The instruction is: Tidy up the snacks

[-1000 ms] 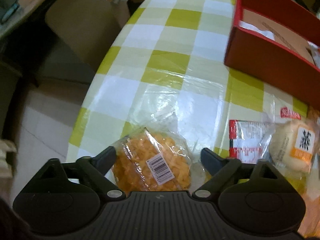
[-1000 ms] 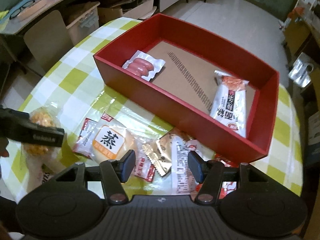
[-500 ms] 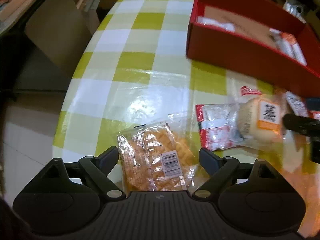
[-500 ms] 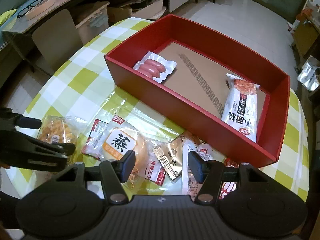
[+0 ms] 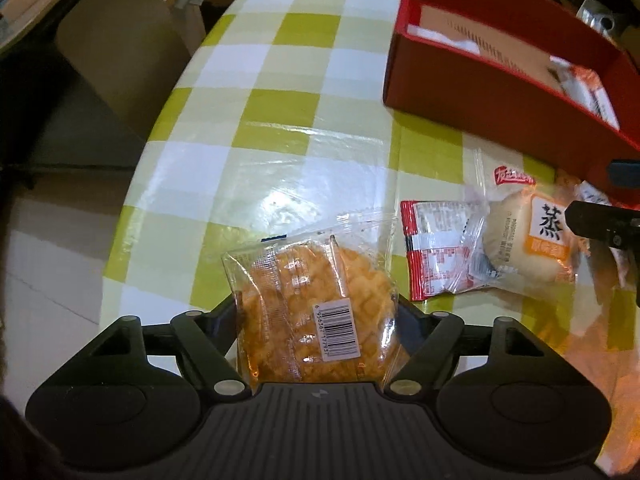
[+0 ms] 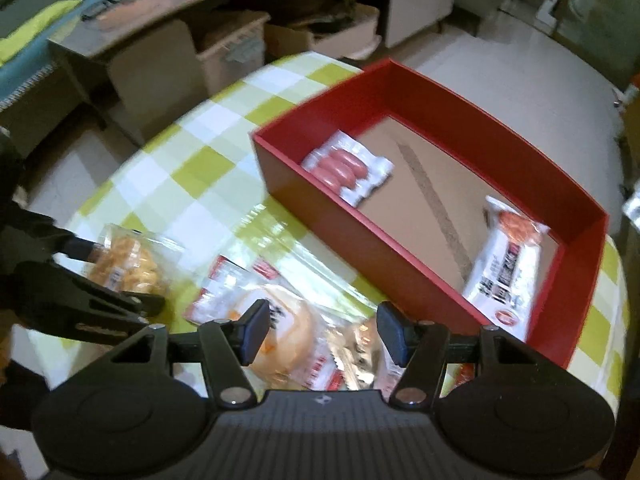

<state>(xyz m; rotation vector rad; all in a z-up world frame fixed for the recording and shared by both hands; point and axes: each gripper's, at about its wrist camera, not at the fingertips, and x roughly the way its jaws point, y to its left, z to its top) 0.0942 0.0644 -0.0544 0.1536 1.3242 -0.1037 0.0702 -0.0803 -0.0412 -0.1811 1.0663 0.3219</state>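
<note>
Between the fingers of the left claw (image 5: 316, 316), lying on the tabletop (image 5: 296, 112): a bagged orange pastry (image 5: 316, 304), barcode up. Having just been closing on it, both fingers now pressing the bag's sides, near the tabletop's edge. Just right of it, lying flat: a red-and-white packet (image 5: 436, 248), partly tucked under a bun (image 5: 528, 240) in clear wrap. Hovering spread over that bun and a heap of small packets (image 6: 352, 356): the right claw (image 6: 320, 332), pinching nothing, its view smeared by blur.

Beyond the heap, sitting on the tabletop: a red box (image 6: 472, 136) with a brown cardboard floor. Lying inside it at the left end, a sausage pack (image 6: 346, 170); at the right end, a long white-and-orange packet (image 6: 504, 268); the two well apart.

Covering the round tabletop: a green-and-white checked cloth under glossy clear film. Standing around it on a pale tiled floor (image 6: 520, 80): a tan chair (image 5: 120, 44), cardboard boxes (image 6: 320, 36) and low cabinets.
</note>
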